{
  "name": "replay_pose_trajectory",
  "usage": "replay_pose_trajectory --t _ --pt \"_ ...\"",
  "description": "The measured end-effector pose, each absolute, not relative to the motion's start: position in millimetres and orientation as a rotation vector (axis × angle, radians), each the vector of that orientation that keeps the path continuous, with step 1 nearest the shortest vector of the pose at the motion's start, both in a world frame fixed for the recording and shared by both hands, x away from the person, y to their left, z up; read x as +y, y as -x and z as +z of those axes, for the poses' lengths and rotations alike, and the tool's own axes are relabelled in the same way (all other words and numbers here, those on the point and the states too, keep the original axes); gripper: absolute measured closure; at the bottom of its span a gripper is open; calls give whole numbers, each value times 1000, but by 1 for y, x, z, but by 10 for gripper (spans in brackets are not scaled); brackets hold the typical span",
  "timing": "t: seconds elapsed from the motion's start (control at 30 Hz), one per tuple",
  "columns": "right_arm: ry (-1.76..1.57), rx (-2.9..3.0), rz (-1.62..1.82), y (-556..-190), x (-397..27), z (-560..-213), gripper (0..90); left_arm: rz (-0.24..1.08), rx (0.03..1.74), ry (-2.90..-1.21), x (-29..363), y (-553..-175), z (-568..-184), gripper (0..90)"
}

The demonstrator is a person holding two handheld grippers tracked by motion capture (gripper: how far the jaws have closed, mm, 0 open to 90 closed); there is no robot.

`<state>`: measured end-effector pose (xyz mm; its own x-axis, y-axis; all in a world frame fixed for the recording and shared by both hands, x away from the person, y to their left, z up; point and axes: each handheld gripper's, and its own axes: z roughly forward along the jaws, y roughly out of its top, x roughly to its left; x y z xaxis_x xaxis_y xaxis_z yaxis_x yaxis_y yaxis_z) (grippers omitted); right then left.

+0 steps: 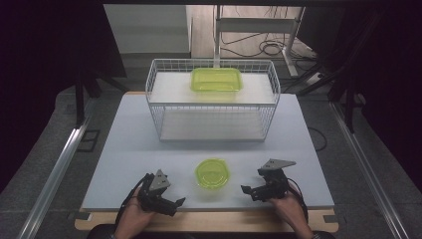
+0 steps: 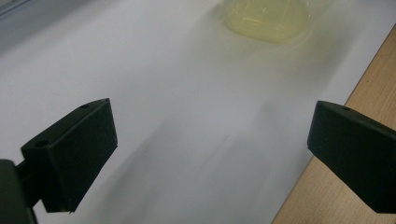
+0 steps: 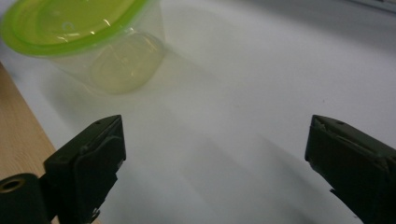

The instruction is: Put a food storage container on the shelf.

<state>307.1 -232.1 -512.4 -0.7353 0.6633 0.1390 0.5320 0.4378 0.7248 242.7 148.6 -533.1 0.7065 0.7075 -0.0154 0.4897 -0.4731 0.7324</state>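
The round green-lidded container (image 1: 212,173) stands on the white bench (image 1: 129,144), near the front edge, and it sits between the two grippers. The left gripper (image 1: 175,203) is at its left and a little nearer to the person; the right gripper (image 1: 247,189) is at its right, about level with it. Both point inward, toward the container, and neither touches it.

In the left gripper view the jaws stand wide apart with nothing between them, and the container (image 2: 267,19) is ahead and toward the right jaw, blurred. In the right gripper view the jaws are also wide open and empty, and the container (image 3: 88,42) lies ahead toward the left jaw, with its lid on top and the clear tub below.

The container is round, so it has no long axis to line up with. To my eye the right gripper is slightly nearer to it.

Farther back, a white wire basket (image 1: 211,99) stands on the bench, and a rectangular green container (image 1: 217,79) rests on its upper shelf, well apart from both hands.
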Motion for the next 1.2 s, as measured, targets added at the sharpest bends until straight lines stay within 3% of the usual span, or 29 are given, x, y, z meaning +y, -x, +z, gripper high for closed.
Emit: replay_pose_trajectory --t 0.63,0.87,1.2 --pt "-1203 2483 1353 -316 -220 -495 13 408 939 -2106 163 -234 -530 5" --pt "-1219 2549 1362 -324 -211 -486 198 407 941 -2096 164 -235 -530 9" --pt "-1293 2622 1430 -341 -201 -483 369 415 930 -2115 163 -235 -530 11"
